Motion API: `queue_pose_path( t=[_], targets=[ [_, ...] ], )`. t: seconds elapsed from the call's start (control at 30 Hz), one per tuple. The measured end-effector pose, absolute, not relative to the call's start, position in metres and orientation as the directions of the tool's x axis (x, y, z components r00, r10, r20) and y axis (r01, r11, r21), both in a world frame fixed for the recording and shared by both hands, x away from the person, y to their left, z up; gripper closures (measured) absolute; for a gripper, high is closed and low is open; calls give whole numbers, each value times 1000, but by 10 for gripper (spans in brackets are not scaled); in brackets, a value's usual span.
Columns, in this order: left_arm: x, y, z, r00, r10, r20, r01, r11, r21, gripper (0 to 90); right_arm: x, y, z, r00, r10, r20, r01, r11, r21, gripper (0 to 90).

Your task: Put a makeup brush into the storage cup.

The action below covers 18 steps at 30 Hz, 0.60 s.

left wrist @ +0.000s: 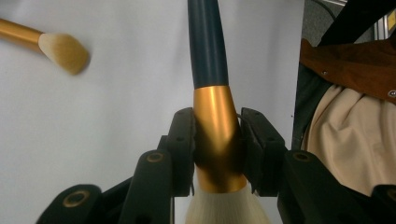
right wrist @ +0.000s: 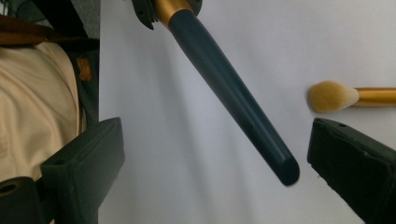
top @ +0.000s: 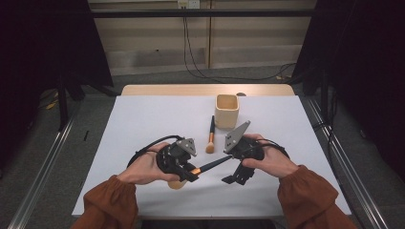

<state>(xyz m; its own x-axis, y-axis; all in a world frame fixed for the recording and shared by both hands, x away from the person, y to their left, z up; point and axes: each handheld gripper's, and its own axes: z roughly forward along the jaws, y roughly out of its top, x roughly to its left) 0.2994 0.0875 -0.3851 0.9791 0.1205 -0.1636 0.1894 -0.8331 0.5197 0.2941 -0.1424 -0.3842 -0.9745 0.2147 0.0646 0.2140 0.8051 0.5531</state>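
My left gripper (top: 191,171) is shut on the gold ferrule (left wrist: 217,140) of a makeup brush. The brush's cream bristles (left wrist: 219,210) sit behind the jaws. Its dark blue handle (top: 215,163) points right toward my right gripper (top: 237,174). In the right gripper view the gripper (right wrist: 215,154) stands wide open. The handle's end (right wrist: 280,163) shows in the gap between its jaws, nearer the right one, and neither jaw touches it. A second brush (top: 210,136) with a gold ferrule and tan bristles (right wrist: 331,95) lies flat on the table beyond both grippers.
A square beige cup (top: 226,110) stands upright behind the lying brush, toward the far edge of the white tabletop (top: 143,119). The person's brown sleeves (top: 305,191) come in from the bottom.
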Motion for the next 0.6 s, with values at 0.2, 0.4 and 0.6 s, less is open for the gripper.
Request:
queue_pose_path(
  t=[0.2,0.4,0.6],
  targets=[
    [299,84,-387,980,113,-165,182,-844,505,667,300,-134,-380,-982,174,78,189,844,502,32],
    [297,80,-388,980,110,-168,181,-848,498,667,306,-121,-385,-984,154,94,180,874,452,71],
    [296,81,-386,981,103,-166,174,-846,503,667,307,-110,-386,-988,116,105,151,890,430,161]
  ],
)
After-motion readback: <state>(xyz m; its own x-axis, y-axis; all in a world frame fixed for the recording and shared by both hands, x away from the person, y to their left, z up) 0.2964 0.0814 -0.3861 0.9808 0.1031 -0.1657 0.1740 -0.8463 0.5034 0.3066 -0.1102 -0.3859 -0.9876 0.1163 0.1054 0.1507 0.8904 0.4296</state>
